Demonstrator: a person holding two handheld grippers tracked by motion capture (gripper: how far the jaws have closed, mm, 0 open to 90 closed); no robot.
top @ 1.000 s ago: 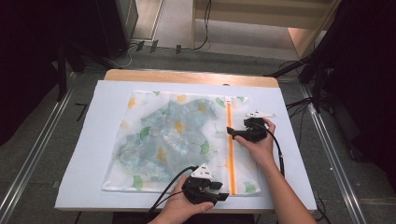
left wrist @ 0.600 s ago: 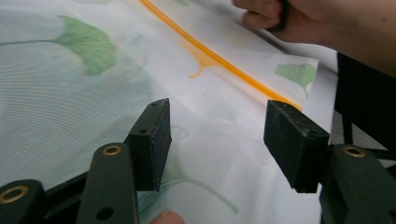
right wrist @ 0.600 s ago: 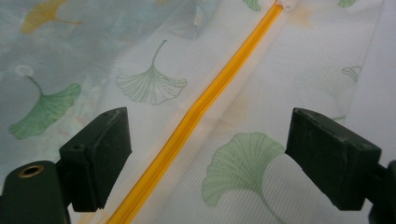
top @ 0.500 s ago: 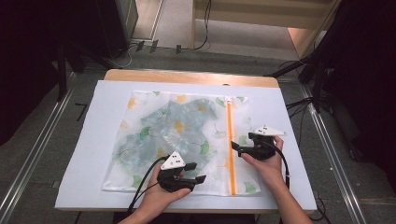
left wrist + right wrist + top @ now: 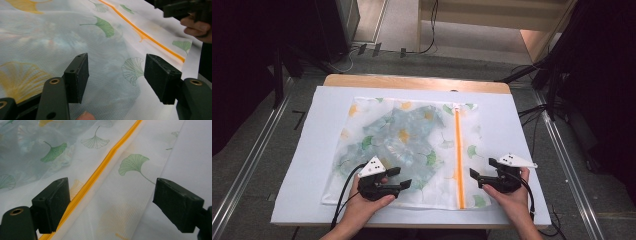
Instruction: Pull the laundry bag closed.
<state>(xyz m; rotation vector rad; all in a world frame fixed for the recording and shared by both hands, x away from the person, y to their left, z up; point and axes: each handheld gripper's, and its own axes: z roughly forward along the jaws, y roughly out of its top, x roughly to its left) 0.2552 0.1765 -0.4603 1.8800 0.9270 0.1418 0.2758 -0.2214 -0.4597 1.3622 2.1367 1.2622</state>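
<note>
Change: we are drawing both grippers back off the mesh laundry bag (image 5: 402, 150) toward the table's near edge
Left gripper (image 5: 399, 185): jaws apart, empty
Right gripper (image 5: 482, 175): jaws apart beside the orange zipper (image 5: 458, 155)
Meaning: we are probably done zipping

Black left gripper (image 5: 401, 179) and right gripper (image 5: 482, 171) carry grey triangular plates, black cables.

a white mesh laundry bag (image 5: 407, 150) printed with green and yellow ginkgo leaves lies flat on a white sheet (image 5: 307, 150) covering the table. its orange zipper (image 5: 458, 155) runs straight along the right side, closed. bluish patterned fabric (image 5: 397, 135) shows through the mesh, bunched inside.
</note>
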